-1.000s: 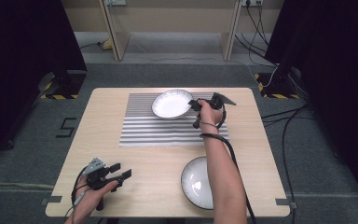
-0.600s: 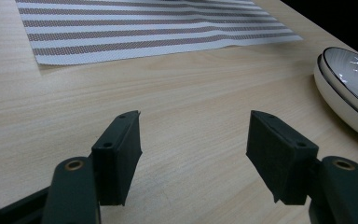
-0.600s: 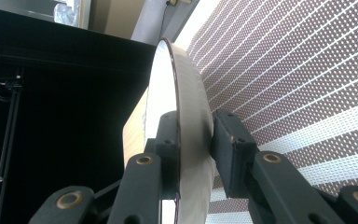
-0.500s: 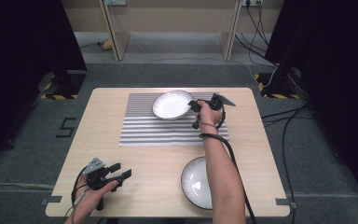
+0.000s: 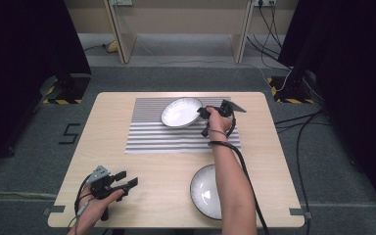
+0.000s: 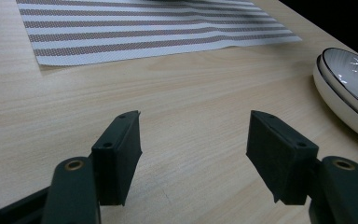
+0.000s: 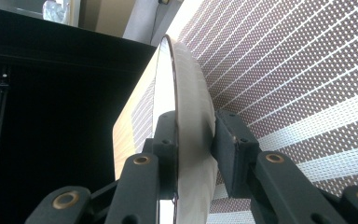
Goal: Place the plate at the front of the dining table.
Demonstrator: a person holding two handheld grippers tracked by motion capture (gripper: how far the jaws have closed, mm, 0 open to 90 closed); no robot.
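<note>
Gripping the rim of a white bowl (image 5: 181, 112), our right gripper (image 5: 204, 115) has its jaws either side, though they have just been opening. That bowl sits on the striped placemat (image 5: 176, 137), table's twelve o'clock. Our left gripper (image 5: 126, 180) rests open at seven o'clock; a second bowl (image 5: 203, 191) lies at five.

I see a lab: black curtains (image 5: 24, 44) flank the wooden table (image 5: 112, 147), cables (image 5: 313, 127) trailing right of it.

Bowl (image 5: 181, 112) on mat (image 5: 176, 134)
</note>
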